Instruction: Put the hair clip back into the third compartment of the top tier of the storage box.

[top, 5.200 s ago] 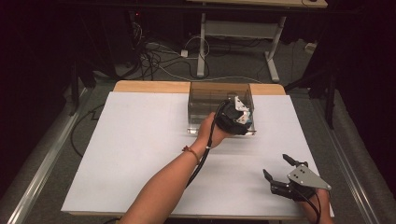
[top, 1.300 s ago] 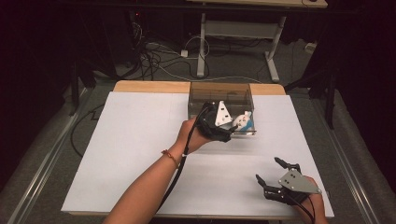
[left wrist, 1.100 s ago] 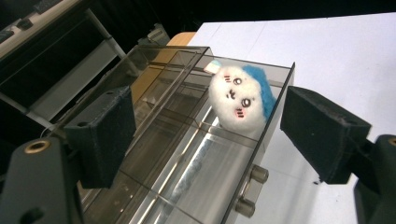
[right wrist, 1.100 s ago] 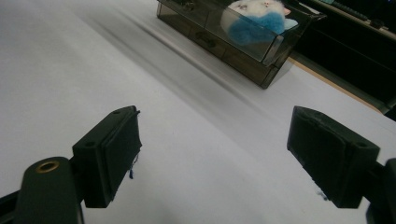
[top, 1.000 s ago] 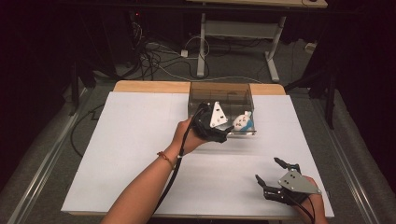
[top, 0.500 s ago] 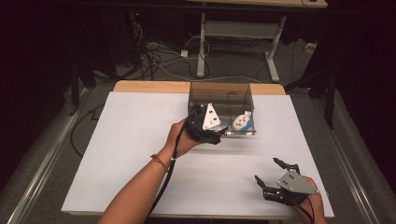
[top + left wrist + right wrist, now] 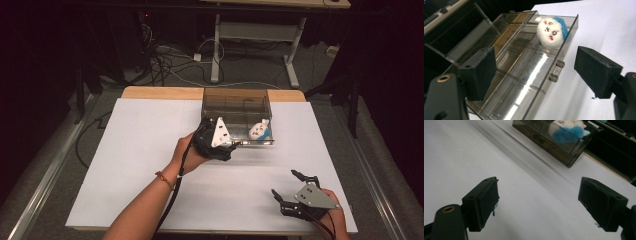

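Beyond the wide-open left gripper [image 7: 535, 72], a plush toy [image 7: 551, 30] sits in the clear drawer [image 7: 524, 75]

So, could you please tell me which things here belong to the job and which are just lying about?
Part of the job:
- clear drawer box
- its open drawer
- plush toy in the drawer
- left gripper, open at the drawer front

Just lying about:
- right gripper, open, apart near the table edge
- cables on the floor

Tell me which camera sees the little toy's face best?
The left gripper view: the plush toy sits close in the open clear drawer, face showing. The high view shows it tiny; the right gripper view shows mostly its blue side.
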Action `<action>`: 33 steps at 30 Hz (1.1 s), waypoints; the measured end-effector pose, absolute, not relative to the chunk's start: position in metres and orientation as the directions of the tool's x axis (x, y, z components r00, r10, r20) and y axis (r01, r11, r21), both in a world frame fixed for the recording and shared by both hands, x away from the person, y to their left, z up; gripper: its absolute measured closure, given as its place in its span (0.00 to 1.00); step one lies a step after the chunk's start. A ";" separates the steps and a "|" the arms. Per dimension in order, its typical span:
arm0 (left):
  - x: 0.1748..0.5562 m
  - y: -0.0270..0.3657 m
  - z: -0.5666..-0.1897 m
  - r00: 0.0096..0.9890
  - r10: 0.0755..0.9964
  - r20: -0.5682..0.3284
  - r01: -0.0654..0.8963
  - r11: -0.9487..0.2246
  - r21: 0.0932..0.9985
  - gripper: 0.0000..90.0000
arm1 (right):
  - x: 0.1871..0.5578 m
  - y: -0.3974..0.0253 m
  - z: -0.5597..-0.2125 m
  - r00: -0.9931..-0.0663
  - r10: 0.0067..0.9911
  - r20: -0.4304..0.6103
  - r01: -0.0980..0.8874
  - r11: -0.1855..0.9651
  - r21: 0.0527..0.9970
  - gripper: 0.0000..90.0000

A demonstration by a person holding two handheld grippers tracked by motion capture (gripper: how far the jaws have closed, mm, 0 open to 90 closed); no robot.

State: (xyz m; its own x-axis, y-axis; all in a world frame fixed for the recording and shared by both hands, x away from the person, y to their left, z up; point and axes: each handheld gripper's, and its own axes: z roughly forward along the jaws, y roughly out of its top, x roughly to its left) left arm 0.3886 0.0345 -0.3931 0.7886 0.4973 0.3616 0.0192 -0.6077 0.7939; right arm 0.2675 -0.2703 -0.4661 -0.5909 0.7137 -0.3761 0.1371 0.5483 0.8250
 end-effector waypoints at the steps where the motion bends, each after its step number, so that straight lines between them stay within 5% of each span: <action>1: 0.389 0.034 -0.393 0.789 0.497 0.362 0.019 -0.608 0.794 0.20 | 0.267 -0.270 -0.466 -0.591 0.714 -0.376 0.137 0.548 0.825 0.19; 33: 0.352 0.062 -0.412 0.765 0.490 0.417 -0.021 -0.630 0.777 0.20 | 0.267 -0.267 -0.468 -0.601 0.699 -0.389 0.135 0.568 0.812 0.19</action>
State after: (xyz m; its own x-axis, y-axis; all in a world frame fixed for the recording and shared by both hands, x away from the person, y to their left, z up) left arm 0.3519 0.0622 -0.4115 0.7654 0.4898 0.4174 -0.0206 -0.6296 0.7766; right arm 0.2673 -0.2675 -0.4681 -0.6005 0.6988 -0.3885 0.1354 0.5678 0.8120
